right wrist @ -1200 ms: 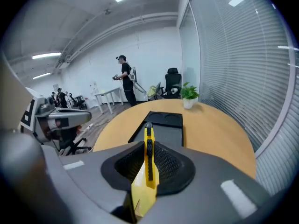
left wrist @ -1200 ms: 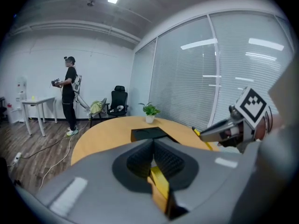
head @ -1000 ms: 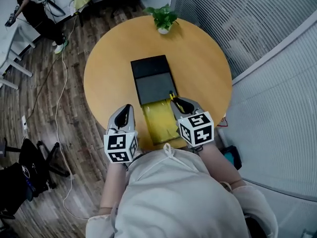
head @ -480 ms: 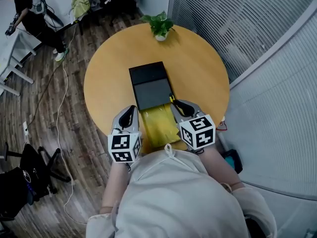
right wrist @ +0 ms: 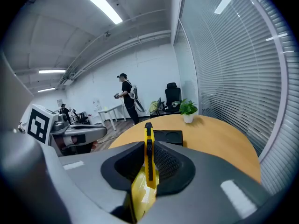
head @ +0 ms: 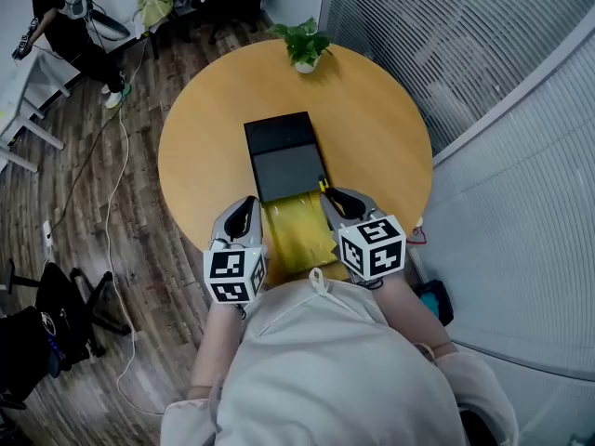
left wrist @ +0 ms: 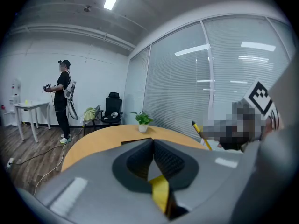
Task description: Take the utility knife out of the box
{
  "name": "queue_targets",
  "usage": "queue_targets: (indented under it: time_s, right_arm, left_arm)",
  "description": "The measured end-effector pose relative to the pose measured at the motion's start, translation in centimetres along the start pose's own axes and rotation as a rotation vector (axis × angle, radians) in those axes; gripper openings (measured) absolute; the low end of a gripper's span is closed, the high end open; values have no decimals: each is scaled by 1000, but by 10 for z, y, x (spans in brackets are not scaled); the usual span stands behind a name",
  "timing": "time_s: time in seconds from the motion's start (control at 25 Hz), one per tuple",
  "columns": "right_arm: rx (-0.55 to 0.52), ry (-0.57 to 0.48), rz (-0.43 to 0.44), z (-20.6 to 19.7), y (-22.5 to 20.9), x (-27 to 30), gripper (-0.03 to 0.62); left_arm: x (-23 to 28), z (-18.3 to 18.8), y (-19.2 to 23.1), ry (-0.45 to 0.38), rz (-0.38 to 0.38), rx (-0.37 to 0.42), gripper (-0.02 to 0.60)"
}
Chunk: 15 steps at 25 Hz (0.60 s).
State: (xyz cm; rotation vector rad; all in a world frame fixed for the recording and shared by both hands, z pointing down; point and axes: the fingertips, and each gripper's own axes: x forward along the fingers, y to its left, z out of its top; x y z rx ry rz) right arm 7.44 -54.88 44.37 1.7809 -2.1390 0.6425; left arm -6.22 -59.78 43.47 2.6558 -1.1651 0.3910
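A black box point(head: 278, 131) with a grey inner tray lies open in the middle of the round wooden table point(head: 372, 128). A shiny yellow sheet point(head: 297, 230) stretches from the box toward me. My right gripper point(head: 331, 193) is at the sheet's right edge, shut on the yellow utility knife point(head: 323, 185). In the right gripper view the knife point(right wrist: 148, 158) stands upright between the jaws of that gripper point(right wrist: 148, 146), with the box point(right wrist: 168, 136) beyond it. My left gripper point(head: 247, 203) sits at the sheet's left edge. Its jaw tips point(left wrist: 153, 141) meet, and a yellow strip shows behind them.
A small potted plant point(head: 303, 39) stands at the table's far edge. To the right runs a glass wall with blinds point(head: 446, 54). A person point(head: 56, 17) stands by a white desk at the far left, with cables and a black chair base point(head: 56, 314) on the wood floor.
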Motion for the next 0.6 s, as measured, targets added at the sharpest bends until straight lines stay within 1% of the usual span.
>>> queue_targets:
  time_s: [0.28, 0.6]
  right_arm:
    - [10, -19, -22, -1, 0, -4, 64]
    - [17, 5, -16, -9, 0, 4, 64]
  left_arm:
    - [-7, 2, -4, -9, -3, -1, 6]
    - [-4, -1, -2, 0, 2, -14, 6]
